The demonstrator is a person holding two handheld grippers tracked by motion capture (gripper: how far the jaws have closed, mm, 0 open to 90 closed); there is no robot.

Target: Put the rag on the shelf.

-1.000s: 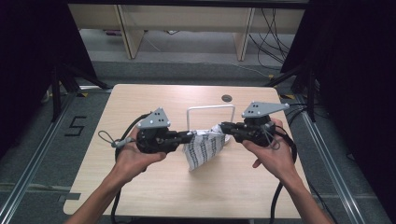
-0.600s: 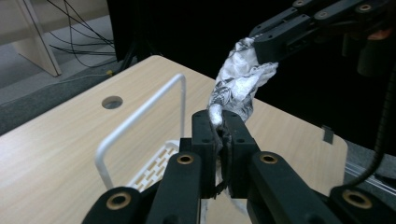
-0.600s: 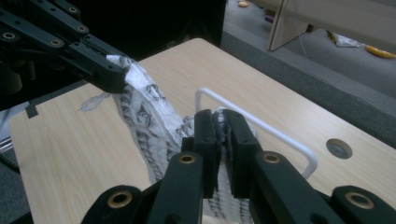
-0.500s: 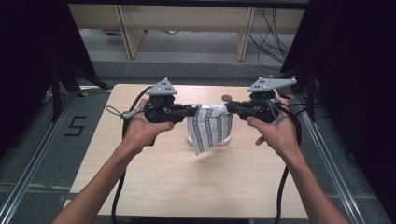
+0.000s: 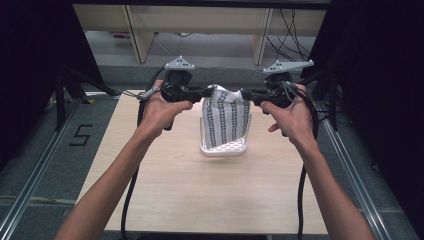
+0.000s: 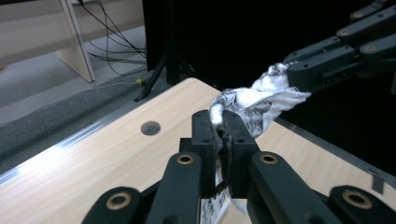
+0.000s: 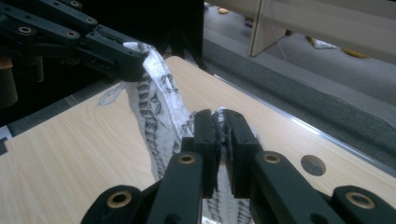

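One person's two hands come in from the near edge, each holding one gripper above the far half of the one wooden desk (image 5: 165, 190). At the left, the left gripper (image 5: 206, 92) has its jaws closed on the left top corner of a single white cloth with black patterned stripes (image 5: 226, 117). The cloth hangs between the two grippers, and its lower end drops into one white perforated basket (image 5: 223, 148) standing on the desk at the middle. At the right, the right gripper (image 5: 245, 94) has its jaws closed on the cloth's right top corner. One round hole (image 6: 150, 127) sits in the desk near its far edge.
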